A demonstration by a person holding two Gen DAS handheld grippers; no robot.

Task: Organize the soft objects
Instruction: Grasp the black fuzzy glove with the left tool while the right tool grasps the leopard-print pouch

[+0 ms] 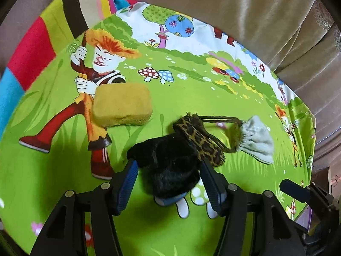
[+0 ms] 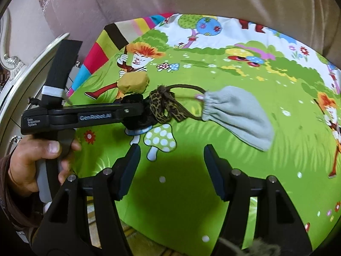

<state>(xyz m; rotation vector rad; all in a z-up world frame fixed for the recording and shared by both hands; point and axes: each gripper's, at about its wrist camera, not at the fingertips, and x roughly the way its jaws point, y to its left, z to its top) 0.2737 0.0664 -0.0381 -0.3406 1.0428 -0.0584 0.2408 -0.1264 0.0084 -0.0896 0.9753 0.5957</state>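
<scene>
A black furry soft piece (image 1: pixel 170 166) with a leopard-print band (image 1: pixel 202 143) lies on the cartoon-print cloth (image 1: pixel 191 98). Brown cords join it to a grey fabric pouch (image 1: pixel 256 141). My left gripper (image 1: pixel 169 166) has its blue-padded fingers on either side of the black furry piece; I cannot tell if they squeeze it. A yellow sponge (image 1: pixel 122 104) lies to its left. In the right wrist view the left gripper (image 2: pixel 136 115) reaches the furry piece (image 2: pixel 138 121) from the left, and the grey pouch (image 2: pixel 234 117) lies ahead. My right gripper (image 2: pixel 172 155) is open and empty above the cloth.
The cloth covers a round table (image 2: pixel 29 68) with a silver ornate rim at the left. Beige curtains (image 1: pixel 255 21) hang behind it. A striped cloth (image 1: pixel 42 42) lies under the cartoon one at the far left.
</scene>
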